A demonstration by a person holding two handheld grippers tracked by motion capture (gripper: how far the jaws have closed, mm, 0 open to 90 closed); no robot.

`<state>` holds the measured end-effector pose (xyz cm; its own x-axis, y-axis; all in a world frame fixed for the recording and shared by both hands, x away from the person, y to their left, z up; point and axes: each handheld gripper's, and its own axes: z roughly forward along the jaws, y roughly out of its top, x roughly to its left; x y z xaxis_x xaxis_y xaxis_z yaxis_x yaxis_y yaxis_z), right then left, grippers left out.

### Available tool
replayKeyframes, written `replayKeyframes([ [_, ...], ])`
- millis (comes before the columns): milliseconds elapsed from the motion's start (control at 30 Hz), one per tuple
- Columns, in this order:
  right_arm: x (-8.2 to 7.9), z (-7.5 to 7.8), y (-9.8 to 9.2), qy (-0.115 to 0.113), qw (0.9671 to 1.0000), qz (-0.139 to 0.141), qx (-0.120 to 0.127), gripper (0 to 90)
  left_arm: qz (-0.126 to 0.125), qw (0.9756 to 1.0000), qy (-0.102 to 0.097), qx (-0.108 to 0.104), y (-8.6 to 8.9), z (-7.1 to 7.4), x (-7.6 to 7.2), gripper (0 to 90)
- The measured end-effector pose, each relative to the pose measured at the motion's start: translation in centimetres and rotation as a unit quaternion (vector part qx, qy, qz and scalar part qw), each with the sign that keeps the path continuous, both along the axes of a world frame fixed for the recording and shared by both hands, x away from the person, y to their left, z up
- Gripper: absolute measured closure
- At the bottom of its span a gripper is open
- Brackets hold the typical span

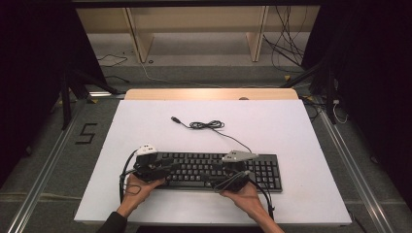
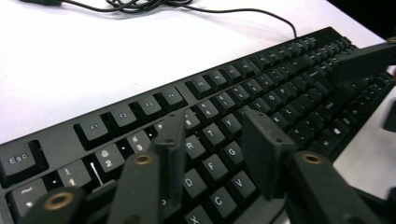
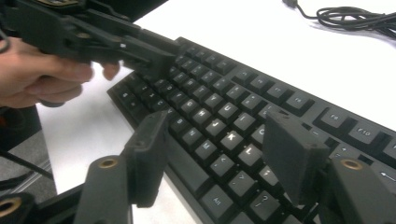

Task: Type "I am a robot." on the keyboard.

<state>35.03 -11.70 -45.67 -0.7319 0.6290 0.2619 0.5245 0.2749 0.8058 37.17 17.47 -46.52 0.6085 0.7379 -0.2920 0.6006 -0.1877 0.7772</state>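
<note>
Keyboard (image 1: 218,170), black and full-size, is laid flat on the white tabletop (image 1: 291,131), near the edge closest to the person. Its cable (image 1: 208,125) is run from the far edge of the keyboard and is bundled loosely beyond it. The left tool (image 2: 215,154) is held over the left letter keys of the keyboard, jaws partly apart, with nothing clamped between them. The right tool (image 3: 219,154) is held over the right letter keys, jaws spread wide, with nothing gripped.

Overhead plus two close keyboard (image 1: 218,170) views
</note>
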Motion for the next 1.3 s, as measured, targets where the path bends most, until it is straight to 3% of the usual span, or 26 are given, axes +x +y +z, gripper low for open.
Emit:
replayKeyframes([
  [233, 0.6, -0.1, 0.0, 0.004, 0.9999, -0.007, -0.011, 50.6, -0.002, 0.9999, -0.005, -0.015, 0.3, 0.4, -0.7, 45.7],
  [700, 1.4, -0.2, 0.1, 0.015, 0.9994, -0.014, -0.029, 67.2, 0.0, 0.9995, -0.014, -0.027, 0.9, 0.6, -1.7, 34.8],
  [1033, 2.2, -0.3, 0.6, 0.019, 0.999, -0.013, -0.038, 83.8, 0.002, 0.9992, -0.02, -0.034, 1.6, 0.7, -2.3, 31.0],
  [1300, 2.9, -0.5, 0.9, 0.025, 0.9981, -0.02, -0.053, 90.0, 0.006, 0.9991, -0.023, -0.035, 2.0, 0.6, -2.7, 29.6],
])
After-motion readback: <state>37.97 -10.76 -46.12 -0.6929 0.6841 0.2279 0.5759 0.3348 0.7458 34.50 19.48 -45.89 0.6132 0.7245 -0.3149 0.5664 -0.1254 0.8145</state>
